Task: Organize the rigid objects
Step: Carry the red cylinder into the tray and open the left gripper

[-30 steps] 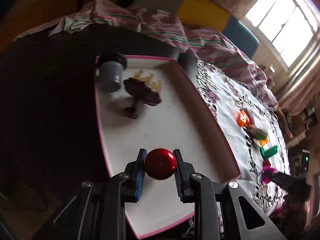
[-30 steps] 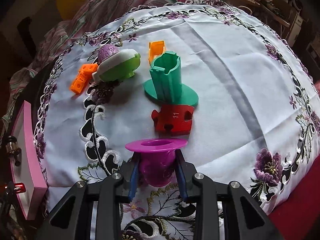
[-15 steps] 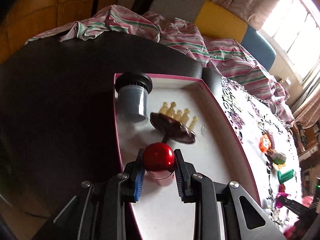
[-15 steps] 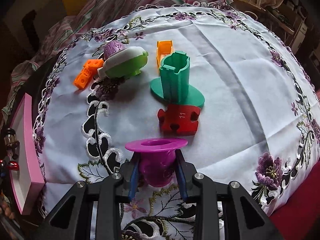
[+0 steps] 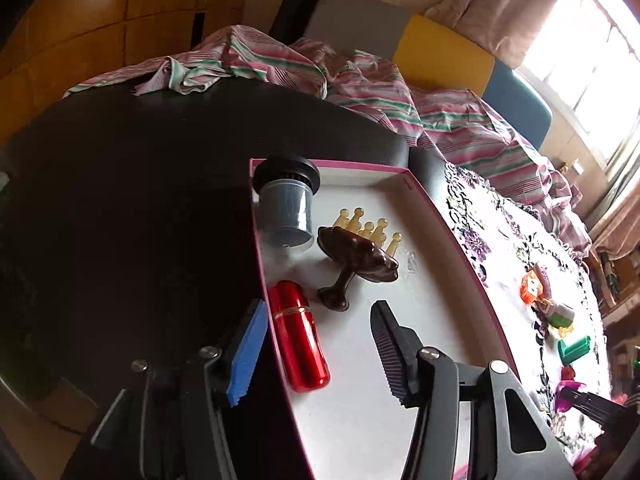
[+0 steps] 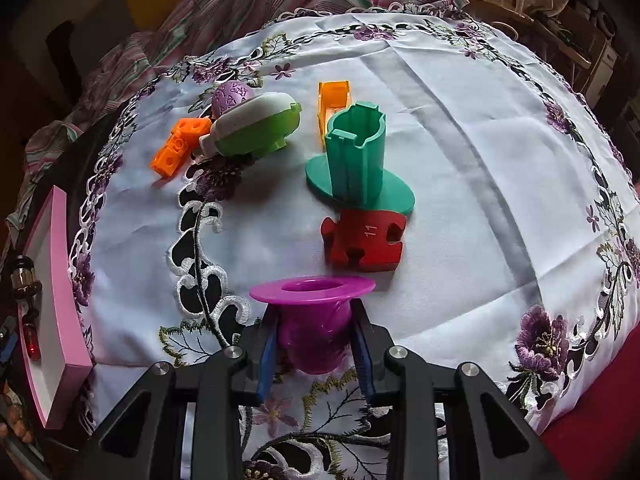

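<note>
In the left wrist view my left gripper (image 5: 320, 332) is open over the pink-rimmed white tray (image 5: 440, 224). A red metal tube (image 5: 298, 338) lies between the fingers along the tray's left wall. A grey cup (image 5: 286, 208) and a brown comb with yellow teeth (image 5: 356, 256) stand farther in the tray. In the right wrist view my right gripper (image 6: 314, 344) is shut on a purple flanged cup (image 6: 314, 308), held above the white embroidered tablecloth (image 6: 460, 128).
On the cloth lie a red puzzle piece (image 6: 366, 244), a green flanged cup (image 6: 358, 160), a green and white toy (image 6: 256, 126), an orange block (image 6: 178, 146), an orange clip (image 6: 332, 100) and a purple ball (image 6: 230, 96). The tray (image 6: 60, 280) sits at the cloth's left edge.
My left gripper opened and let the red tube go; it now lies on its side in the tray. The right gripper kept hold of the purple cup and drew slightly nearer the toys.
</note>
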A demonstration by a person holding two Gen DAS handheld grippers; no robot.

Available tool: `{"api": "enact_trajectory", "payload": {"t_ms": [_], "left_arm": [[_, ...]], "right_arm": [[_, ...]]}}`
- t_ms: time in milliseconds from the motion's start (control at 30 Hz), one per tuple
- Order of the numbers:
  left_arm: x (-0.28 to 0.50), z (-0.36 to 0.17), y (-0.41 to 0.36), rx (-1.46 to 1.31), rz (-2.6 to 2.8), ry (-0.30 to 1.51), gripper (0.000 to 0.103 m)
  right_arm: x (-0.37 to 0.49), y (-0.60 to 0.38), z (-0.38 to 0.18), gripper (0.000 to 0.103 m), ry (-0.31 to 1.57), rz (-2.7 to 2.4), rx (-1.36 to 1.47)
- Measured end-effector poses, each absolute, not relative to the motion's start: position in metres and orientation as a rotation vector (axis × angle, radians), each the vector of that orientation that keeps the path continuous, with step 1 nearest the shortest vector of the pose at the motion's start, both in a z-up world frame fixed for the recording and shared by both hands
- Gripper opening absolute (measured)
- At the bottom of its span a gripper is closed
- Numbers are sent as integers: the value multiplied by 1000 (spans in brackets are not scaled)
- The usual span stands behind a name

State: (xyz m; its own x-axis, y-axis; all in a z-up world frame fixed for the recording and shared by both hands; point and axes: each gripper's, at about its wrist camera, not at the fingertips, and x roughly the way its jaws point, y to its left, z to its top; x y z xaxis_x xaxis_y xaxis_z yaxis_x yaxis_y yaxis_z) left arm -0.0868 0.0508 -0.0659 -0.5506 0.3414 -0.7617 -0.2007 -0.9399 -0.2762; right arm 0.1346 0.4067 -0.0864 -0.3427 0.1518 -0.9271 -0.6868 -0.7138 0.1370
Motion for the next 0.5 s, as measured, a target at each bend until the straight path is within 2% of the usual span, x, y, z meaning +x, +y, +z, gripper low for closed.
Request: {"api": "enact_trajectory", "payload": {"t_ms": [133, 233, 500], "left_arm": [[-71, -58, 48, -1268, 2539, -179, 55], [-60, -53, 48, -1259, 2551, -152, 64], [-39, -40, 59, -1210, 2561, -52, 64]], "right_arm": [[133, 404, -87, 32, 685, 2094, -1377], [130, 401, -88, 32, 669, 2096, -1393], [129, 399, -88, 32, 629, 2098, -1398]]}}
